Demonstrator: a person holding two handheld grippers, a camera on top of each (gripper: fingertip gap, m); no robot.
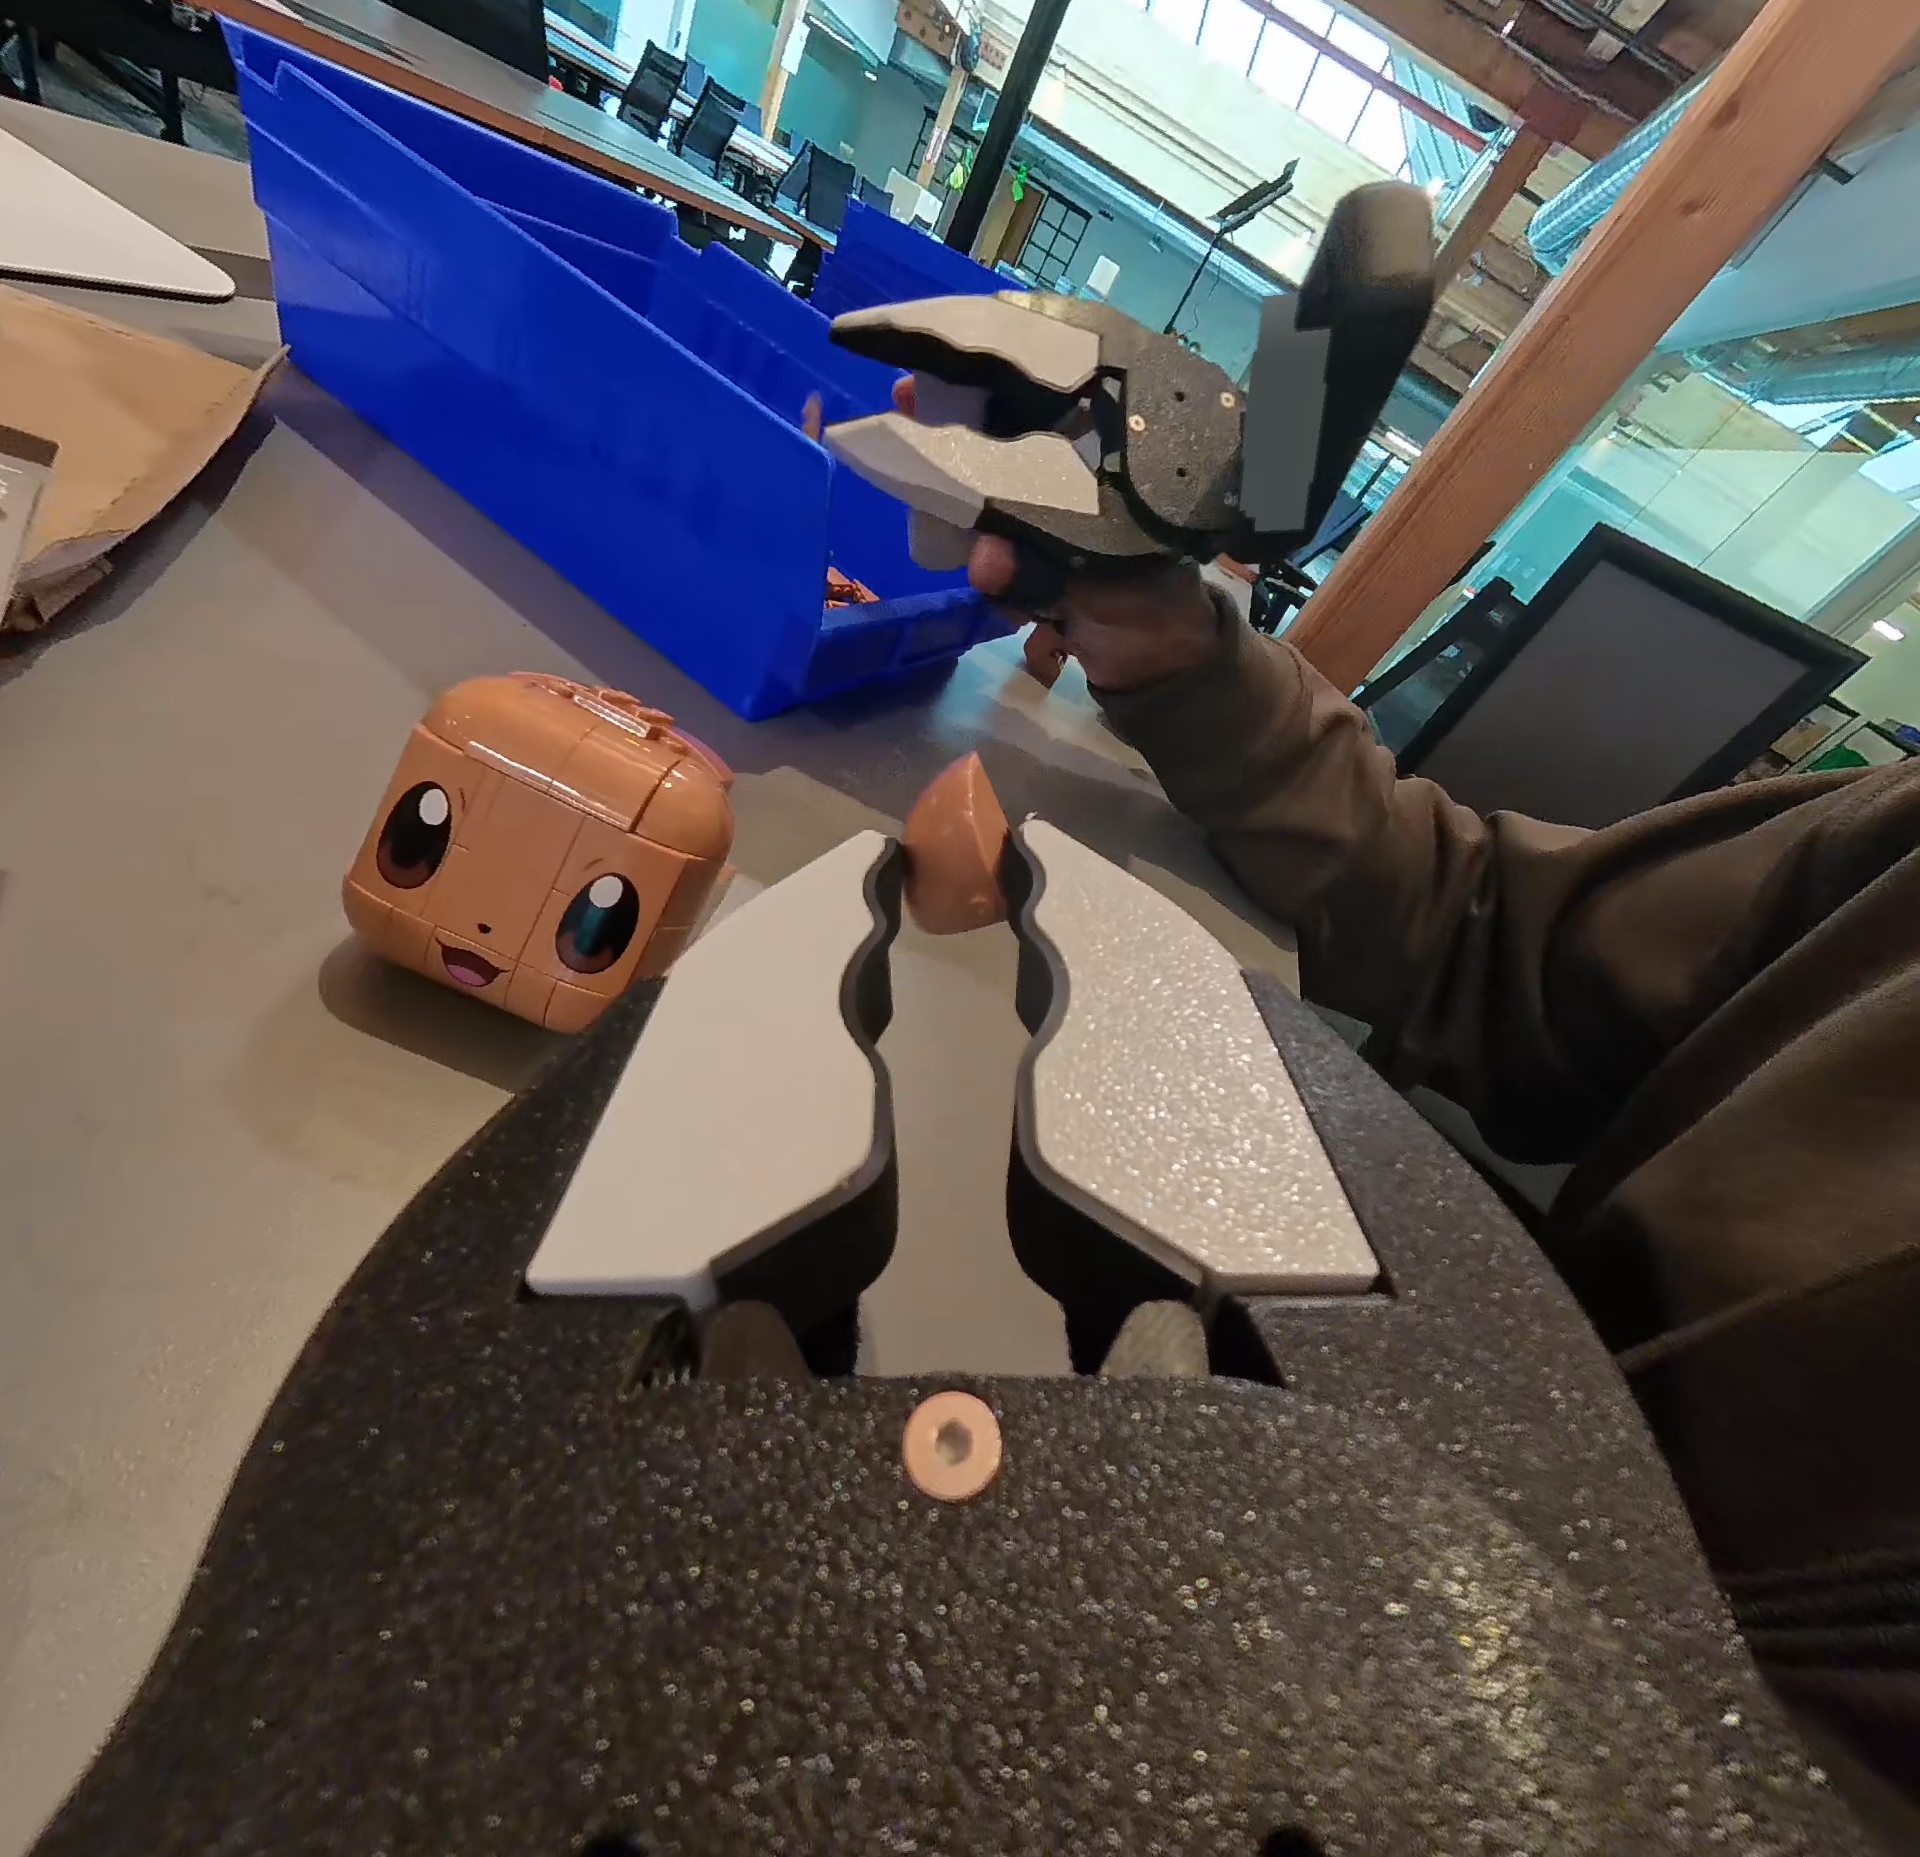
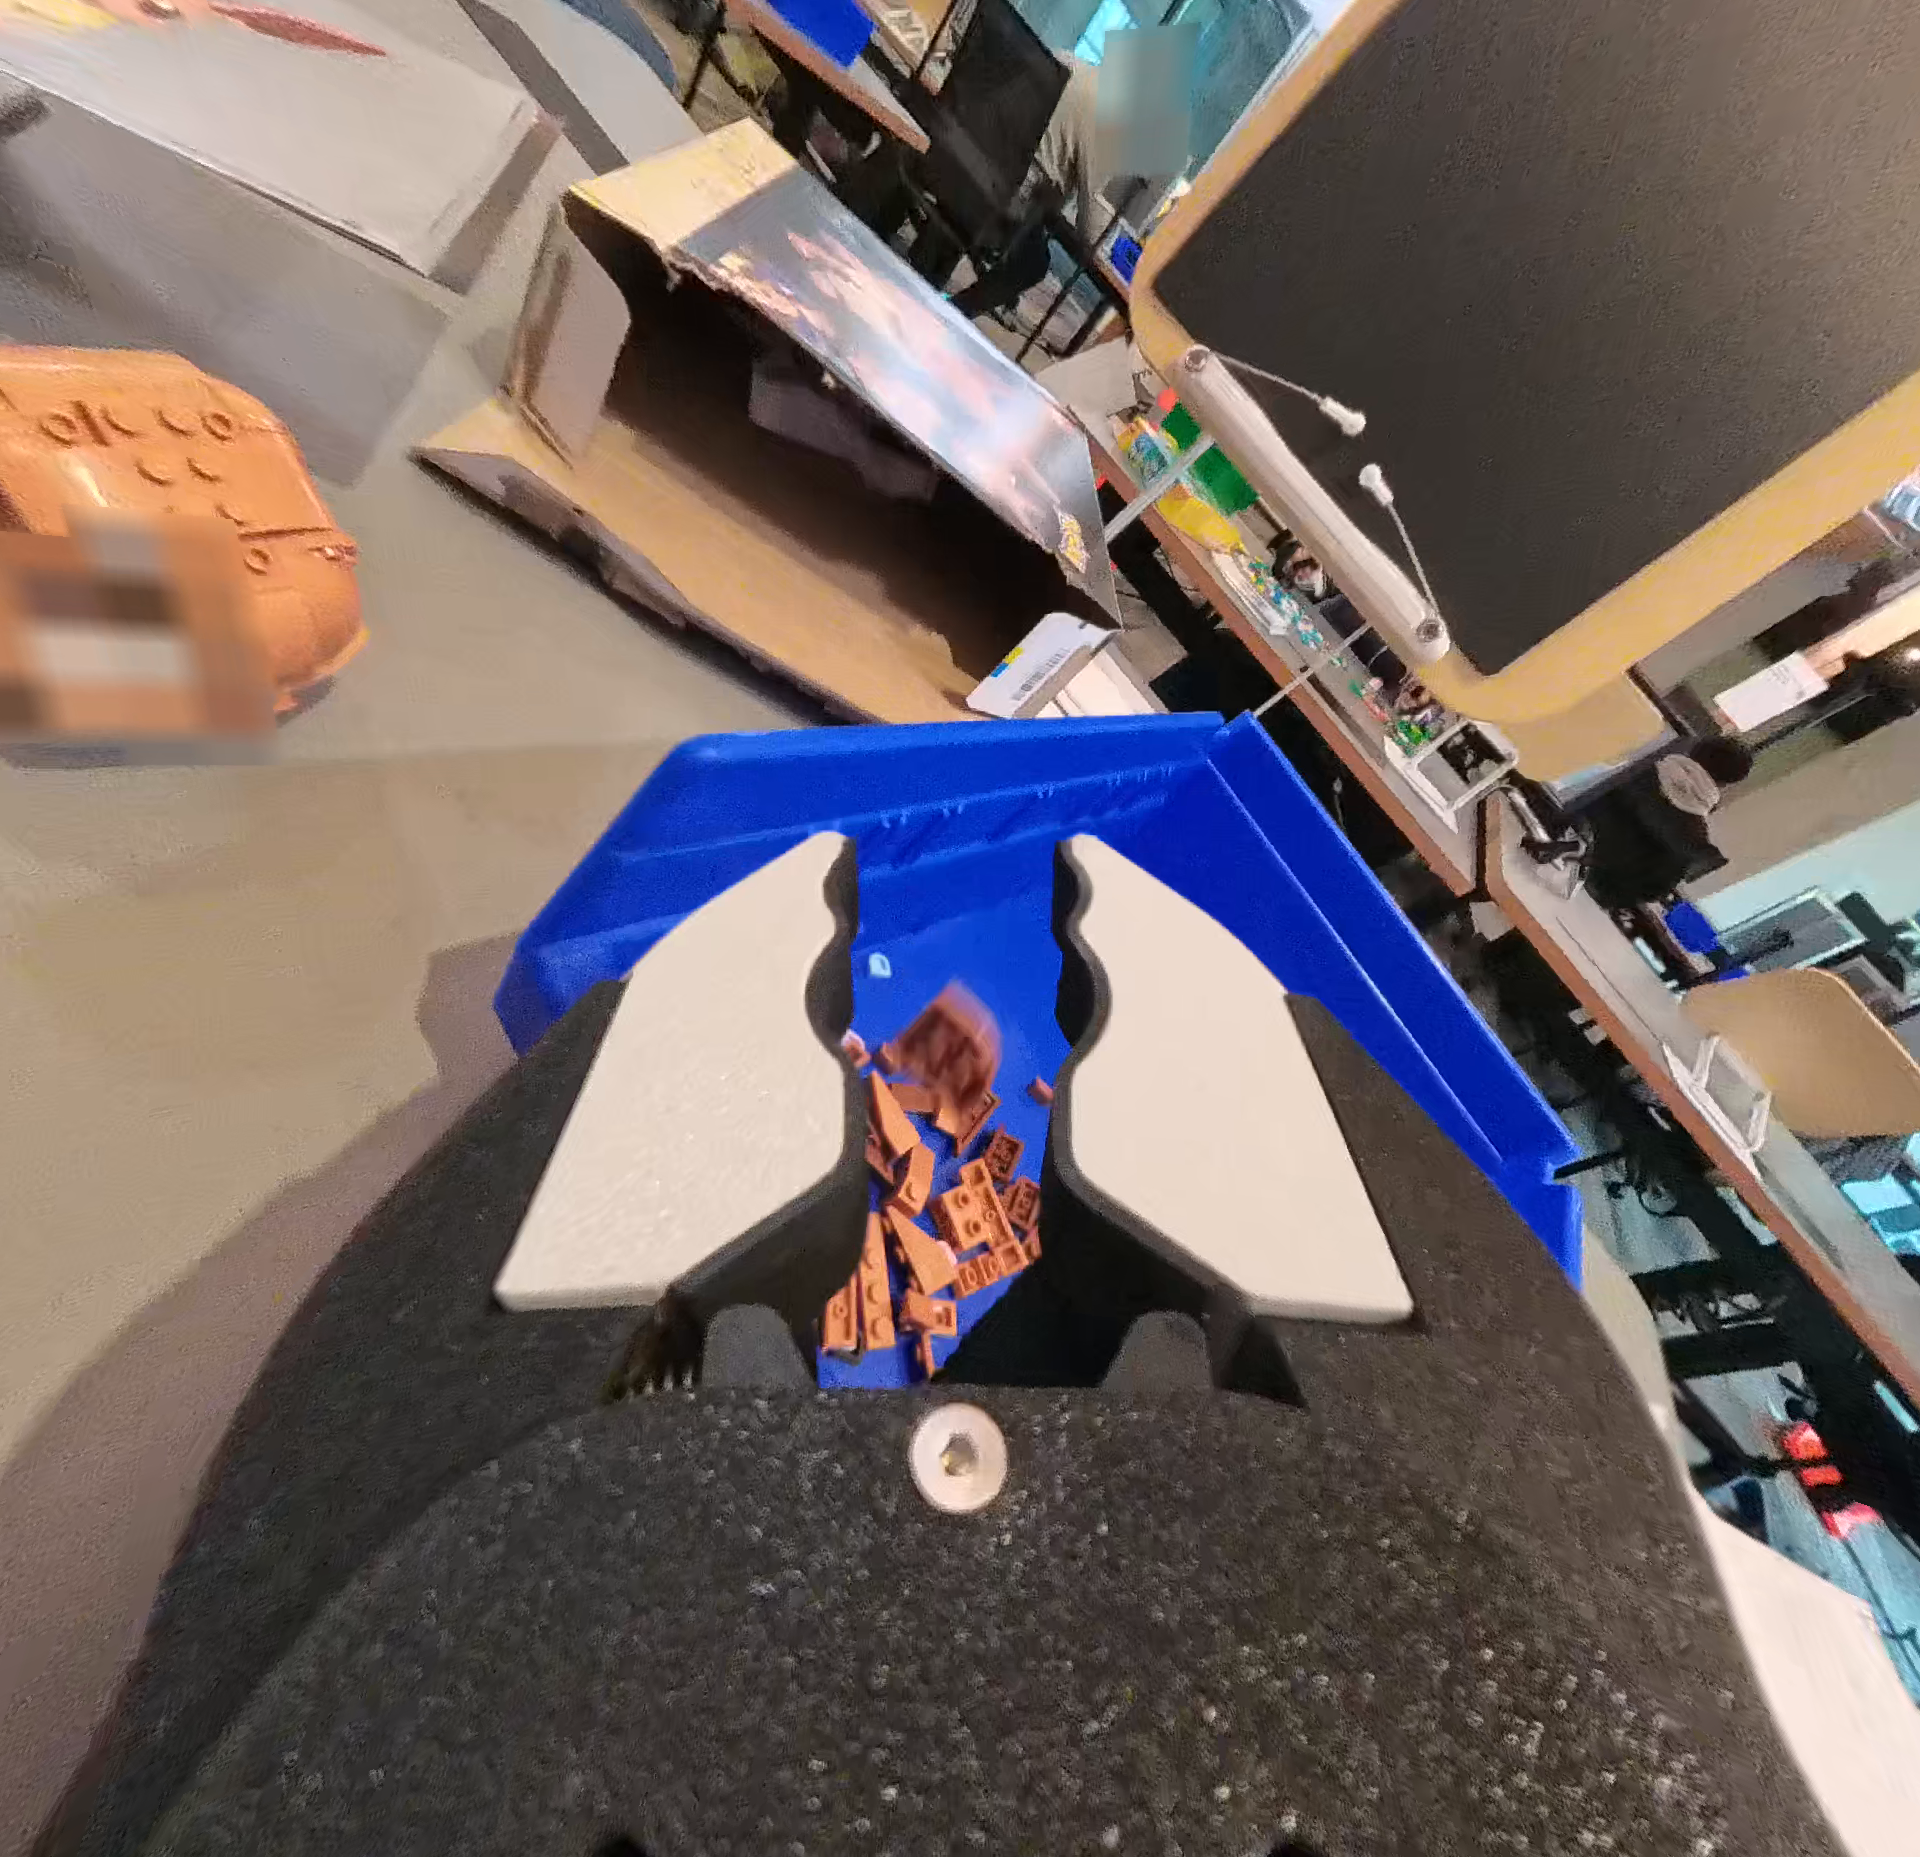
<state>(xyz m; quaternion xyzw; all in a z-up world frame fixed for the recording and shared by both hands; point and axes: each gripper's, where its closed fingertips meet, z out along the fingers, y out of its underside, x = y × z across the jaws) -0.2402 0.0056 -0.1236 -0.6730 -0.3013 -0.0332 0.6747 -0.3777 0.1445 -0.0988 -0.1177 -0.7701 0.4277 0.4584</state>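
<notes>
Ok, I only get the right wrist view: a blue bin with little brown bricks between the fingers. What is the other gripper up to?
Observer: The left gripper is shut on a small pointed brown piece, pinched right at its fingertips.
Operator: There's an orange-brown lump with studs at my left, partly blurred. What is it?
Observer: A cube-shaped toy head with a cartoon face. It stands on the grey table, left of the left gripper and apart from it.
Operator: And how does my own gripper look from over there?
Observer: The right gripper is held up by a hand over the near end of the blue bin, jaws open with nothing between them.
</notes>
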